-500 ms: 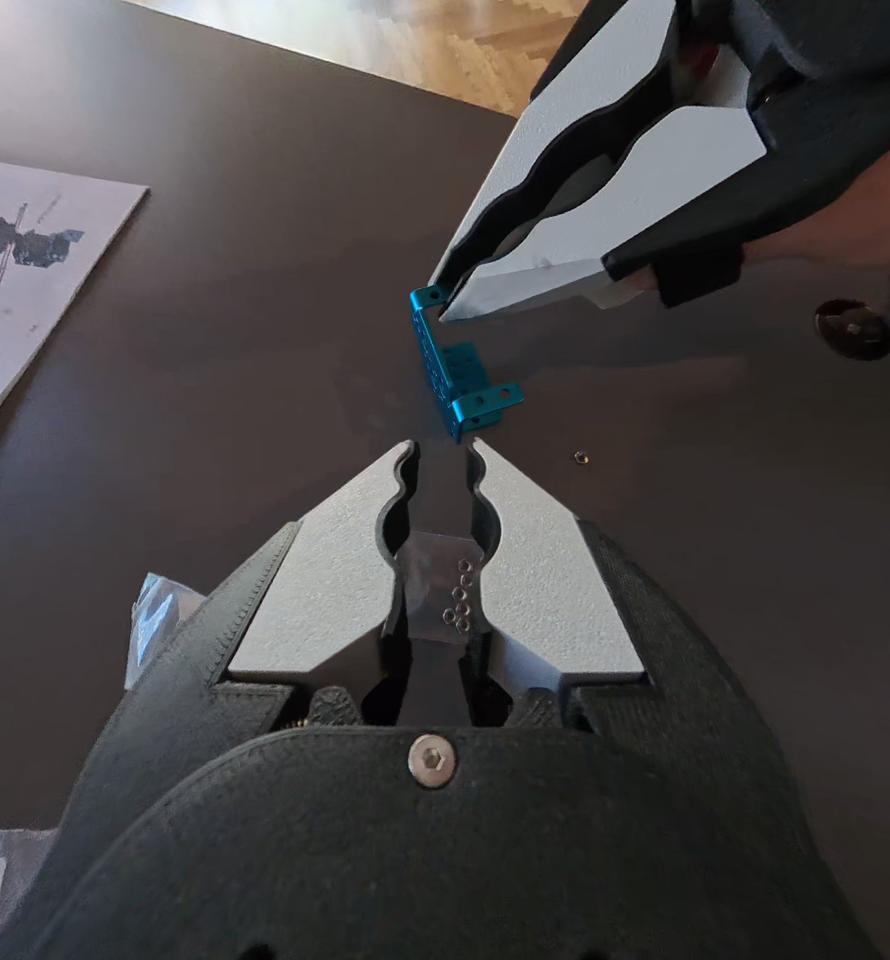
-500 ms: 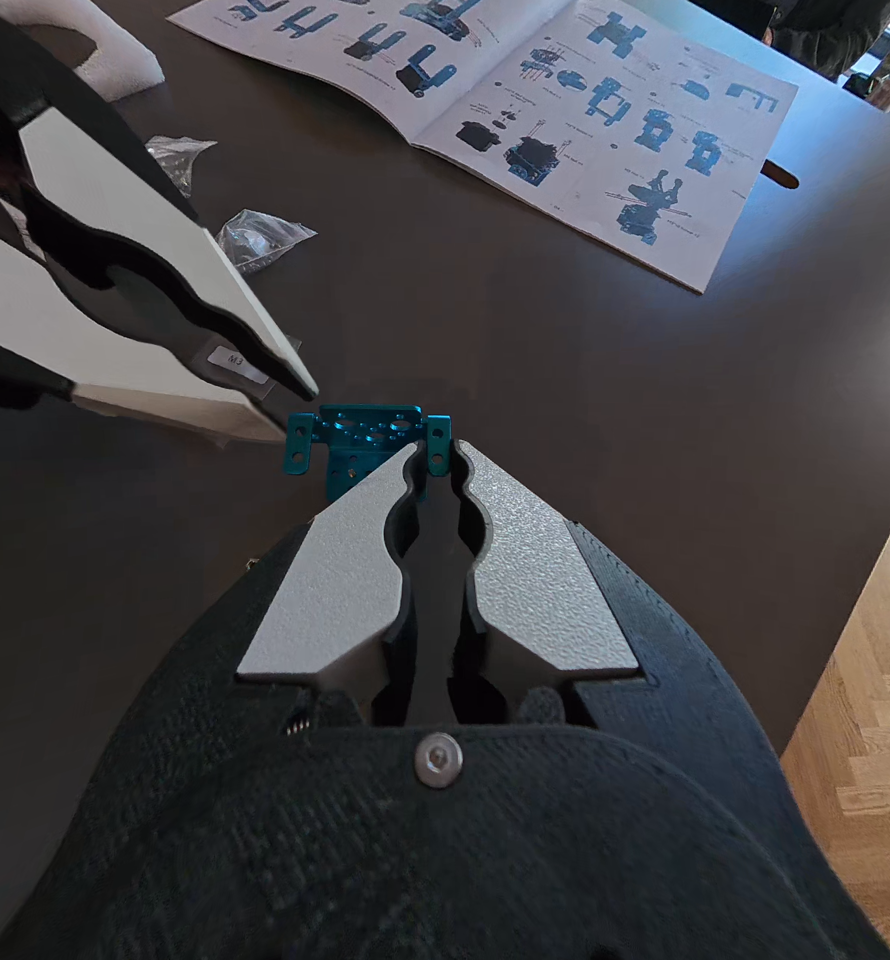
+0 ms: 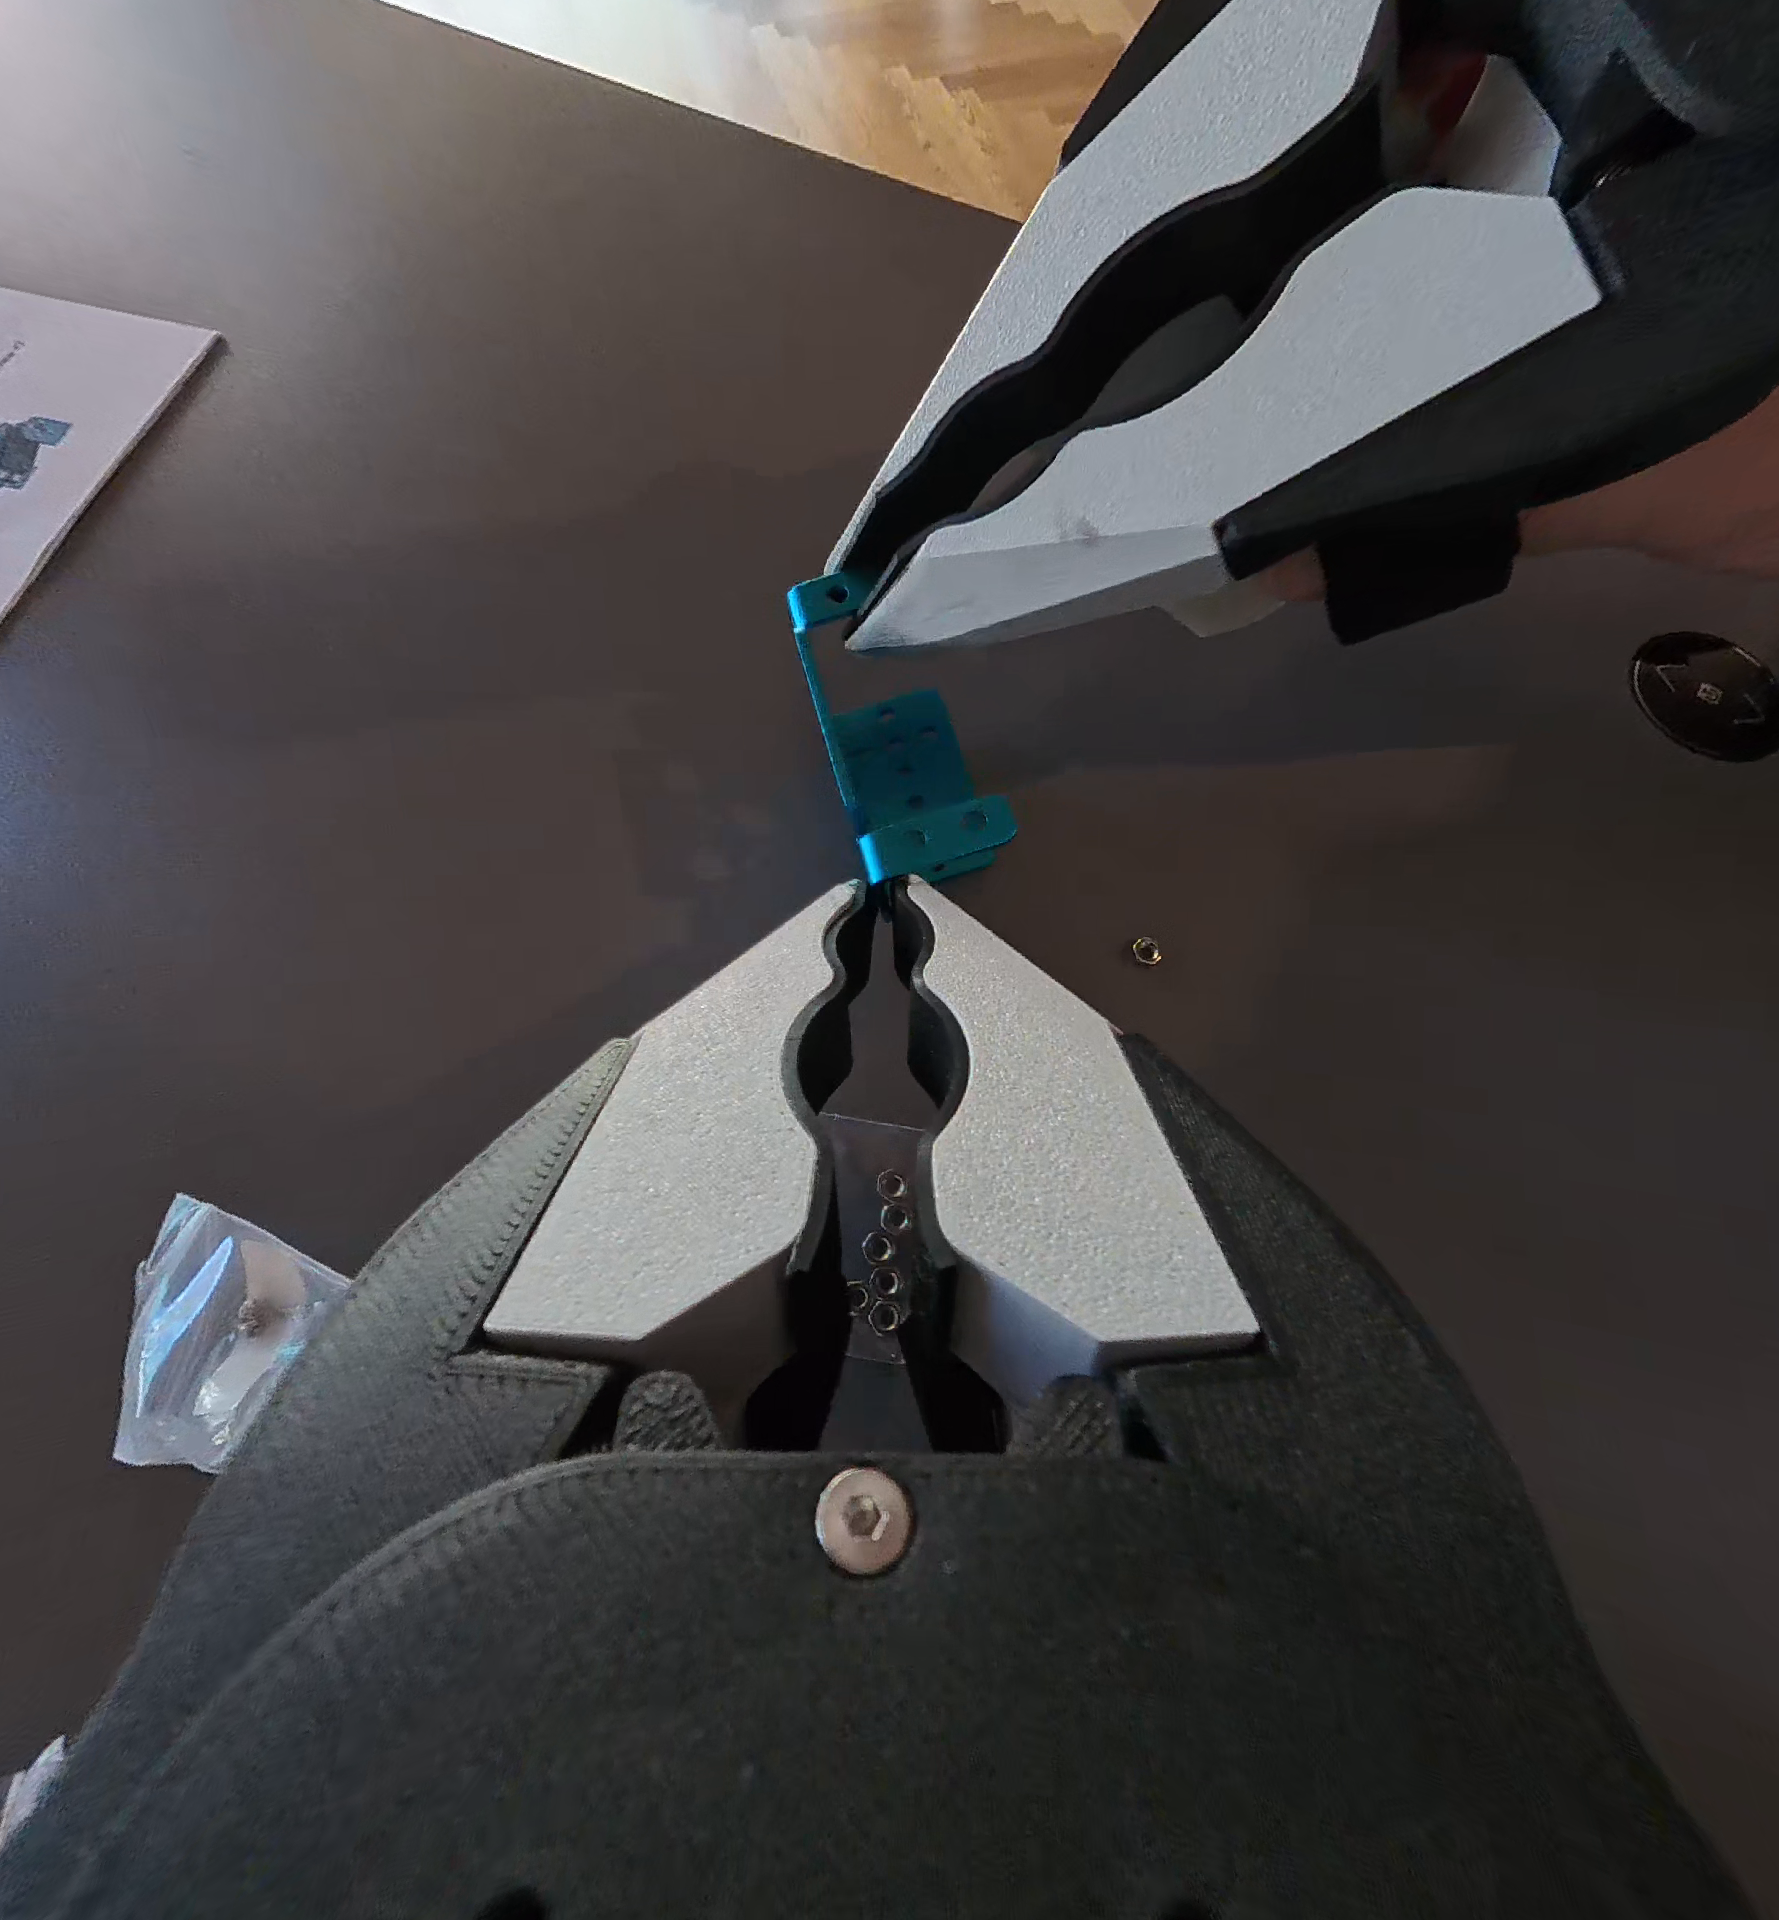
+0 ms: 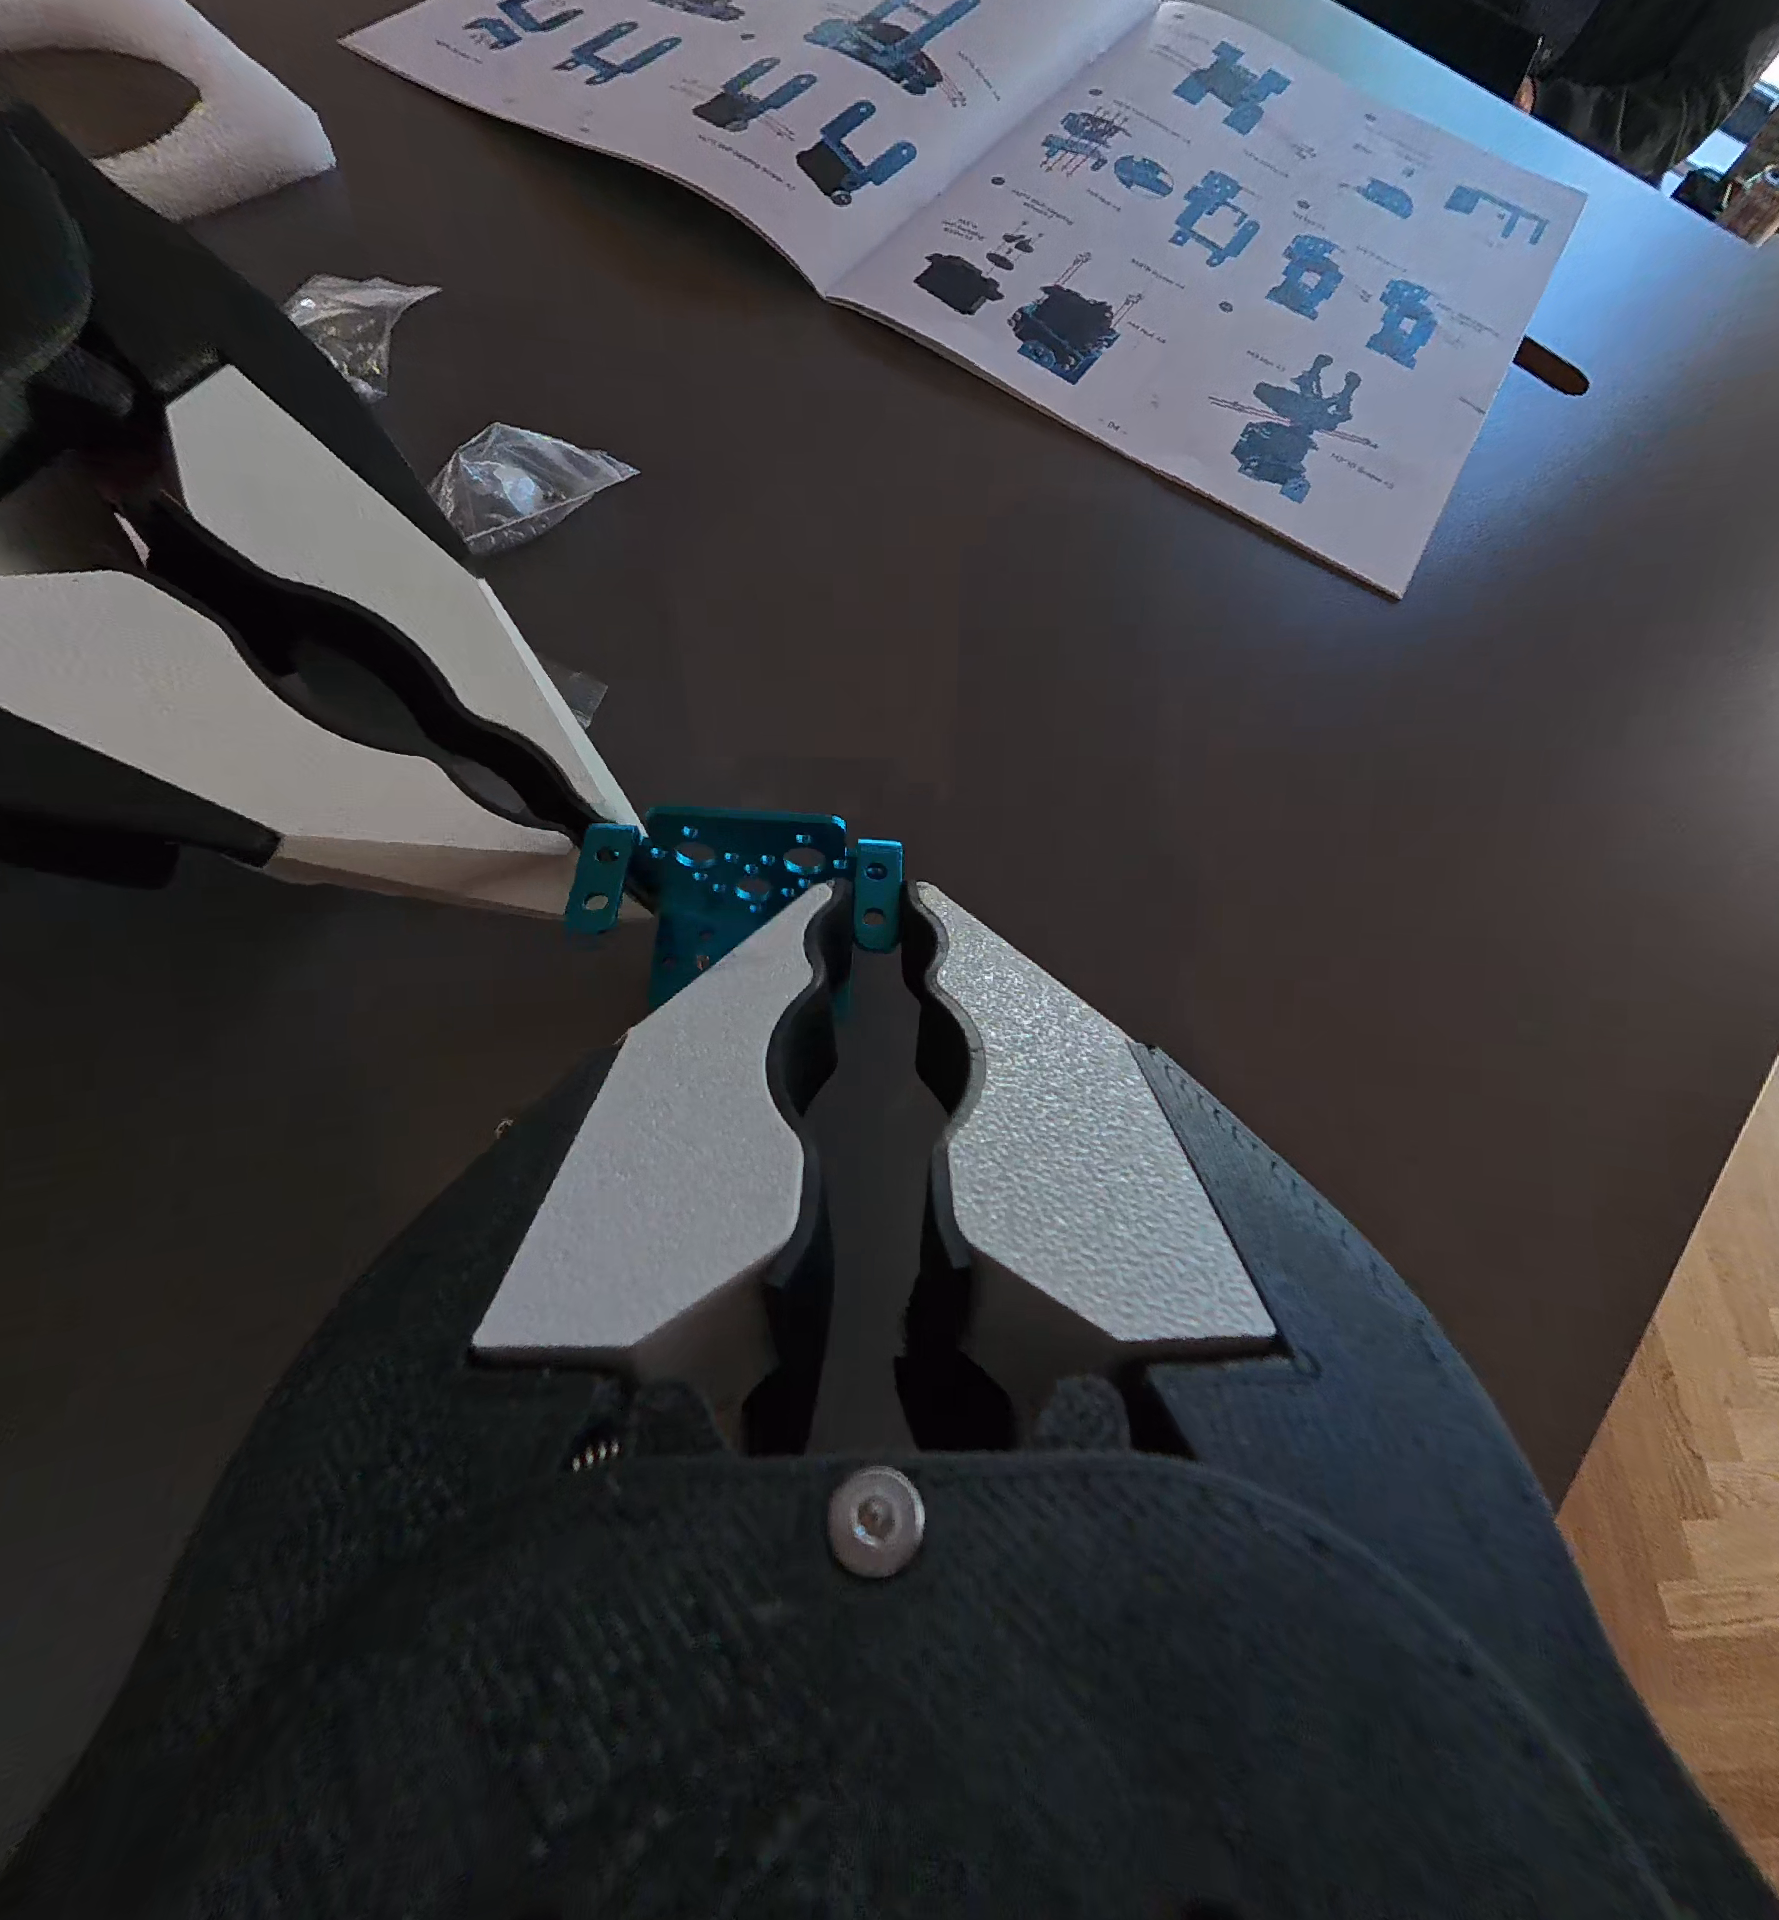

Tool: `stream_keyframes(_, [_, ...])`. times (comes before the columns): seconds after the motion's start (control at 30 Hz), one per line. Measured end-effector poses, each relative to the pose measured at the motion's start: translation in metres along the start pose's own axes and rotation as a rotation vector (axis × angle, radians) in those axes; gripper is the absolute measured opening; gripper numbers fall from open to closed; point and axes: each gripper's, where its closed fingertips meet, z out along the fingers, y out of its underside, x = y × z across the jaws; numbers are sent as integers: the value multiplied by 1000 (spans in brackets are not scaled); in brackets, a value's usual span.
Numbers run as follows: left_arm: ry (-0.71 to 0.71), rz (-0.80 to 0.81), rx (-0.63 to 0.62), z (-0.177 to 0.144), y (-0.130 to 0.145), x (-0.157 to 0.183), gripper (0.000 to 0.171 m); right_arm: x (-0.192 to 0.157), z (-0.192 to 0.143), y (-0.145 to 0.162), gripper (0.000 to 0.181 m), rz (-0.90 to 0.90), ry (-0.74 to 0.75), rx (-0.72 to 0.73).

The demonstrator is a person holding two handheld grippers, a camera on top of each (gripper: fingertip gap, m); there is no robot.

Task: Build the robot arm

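The blue bracket [image 3: 890,758] is held just above the dark table [image 3: 449,644], gripped at both ends: the right gripper [image 4: 869,899] is pinched tight on one end flange, and the left gripper [image 3: 880,896] is nearly closed on the opposite flange. A loose nut [image 3: 1146,949] lies near on the table, a clear strip of nuts [image 3: 880,1262] sits under the left gripper, and small plastic bags [image 4: 521,483] and an open booklet [image 4: 1072,239] lie farther off

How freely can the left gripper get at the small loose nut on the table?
Probably not as is: the left gripper is shut on the blue bracket, which the right gripper also pinches. Nothing lies between it and the nut.
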Motion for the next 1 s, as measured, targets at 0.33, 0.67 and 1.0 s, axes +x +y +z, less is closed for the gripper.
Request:
stream_keyframes(0.33, [-7, 5, -4, 1, 1, -1, 2, 0, 0, -1, 9, -5, 5, 5])
stream_keyframes(0.67, [-31, 6, -5, 0, 1, -4, 2, -1, 0, -2, 11, -18, -2, 15])
stream_keyframes(1.0, [-34, 2, -14, 0, 1, -4, 1, 0, -41, -16, 29, -67, 14, 122])
